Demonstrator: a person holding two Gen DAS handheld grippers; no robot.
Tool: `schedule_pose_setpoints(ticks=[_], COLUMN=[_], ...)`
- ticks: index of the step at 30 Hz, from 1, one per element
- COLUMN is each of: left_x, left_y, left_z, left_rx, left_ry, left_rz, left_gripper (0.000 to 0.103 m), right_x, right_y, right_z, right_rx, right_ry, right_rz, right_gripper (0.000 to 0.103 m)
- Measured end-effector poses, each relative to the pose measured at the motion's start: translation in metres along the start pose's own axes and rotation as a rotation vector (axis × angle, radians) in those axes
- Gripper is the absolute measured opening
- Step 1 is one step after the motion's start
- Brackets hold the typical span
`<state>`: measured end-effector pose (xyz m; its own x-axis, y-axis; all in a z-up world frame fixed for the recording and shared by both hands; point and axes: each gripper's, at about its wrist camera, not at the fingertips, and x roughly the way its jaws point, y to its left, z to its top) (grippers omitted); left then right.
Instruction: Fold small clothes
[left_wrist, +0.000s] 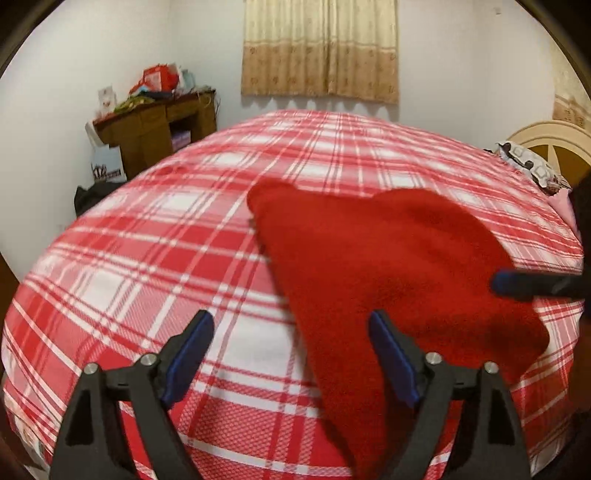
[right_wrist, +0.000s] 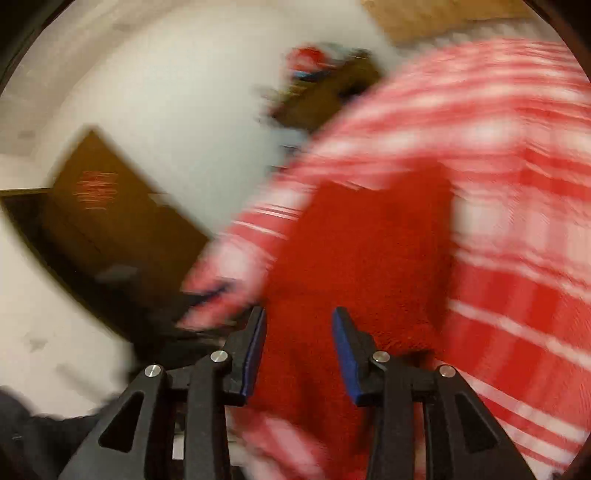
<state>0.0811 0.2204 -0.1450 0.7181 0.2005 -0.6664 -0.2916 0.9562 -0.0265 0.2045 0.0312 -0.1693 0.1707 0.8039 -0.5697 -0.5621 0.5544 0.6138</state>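
Observation:
A small red fleece garment (left_wrist: 388, 258) lies flat on the red and white plaid bedspread (left_wrist: 166, 240). My left gripper (left_wrist: 291, 321) is open, hovering over the garment's near left edge, holding nothing. The right gripper's fingers (left_wrist: 517, 284) reach in from the right over the garment's right edge. In the blurred right wrist view my right gripper (right_wrist: 299, 317) is open over the red garment (right_wrist: 362, 258), with the plaid bedspread (right_wrist: 517, 221) around it.
A wooden desk (left_wrist: 155, 125) piled with clutter stands at the far left wall. A curtain (left_wrist: 321, 48) hangs behind the bed. Pillows (left_wrist: 532, 166) and a headboard (left_wrist: 554, 144) are at the far right. A brown door (right_wrist: 110, 221) shows left of the bed.

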Motion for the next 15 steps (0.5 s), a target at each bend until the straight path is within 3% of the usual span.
schedule_pose_setpoints(ticks=[1,3,6,8,10,11,13,15], left_x=[0.001,-0.003,-0.011,-0.024,-0.038,-0.045,-0.061,-0.070], left_y=[-0.001,-0.004,-0.011,-0.013,-0.014,-0.015,-0.016,-0.019], left_z=[-0.003,-0.006,-0.004,0.000,0.002,0.004,0.010,0.017], left_rx=[-0.003,0.002,0.026,0.034,0.031,0.029,0.020,0.019], left_ry=[-0.001,-0.004,0.006,-0.007,-0.035,-0.049,-0.090,-0.112], left_rz=[-0.005,-0.001,0.016,0.015,0.004,-0.002,-0.003,-0.013], left_gripper=[0.094,0.094,0.094,0.094,0.097,0.099,0.102,0.102], right_x=[0.000,-0.007,-0.015,-0.027,-0.041,-0.050,-0.063,-0.074], right_y=[-0.010,-0.024,-0.009,0.005,0.020,0.029,0.045,0.062], right_z=[-0.003,-0.006,-0.005,-0.007,-0.008,-0.009,-0.013,-0.018], right_rx=[0.031,0.098,0.048,0.013,-0.023,-0.048,-0.106,-0.175], right_ry=[-0.017,-0.048,-0.045,-0.065,-0.119,-0.161,-0.229,-0.285], right_rz=[0.024,0.084,0.017,-0.033,-0.084,-0.134,-0.223,-0.366], right_gripper=[0.025,0.025,0.027,0.036,0.064,0.069,0.073,0.073])
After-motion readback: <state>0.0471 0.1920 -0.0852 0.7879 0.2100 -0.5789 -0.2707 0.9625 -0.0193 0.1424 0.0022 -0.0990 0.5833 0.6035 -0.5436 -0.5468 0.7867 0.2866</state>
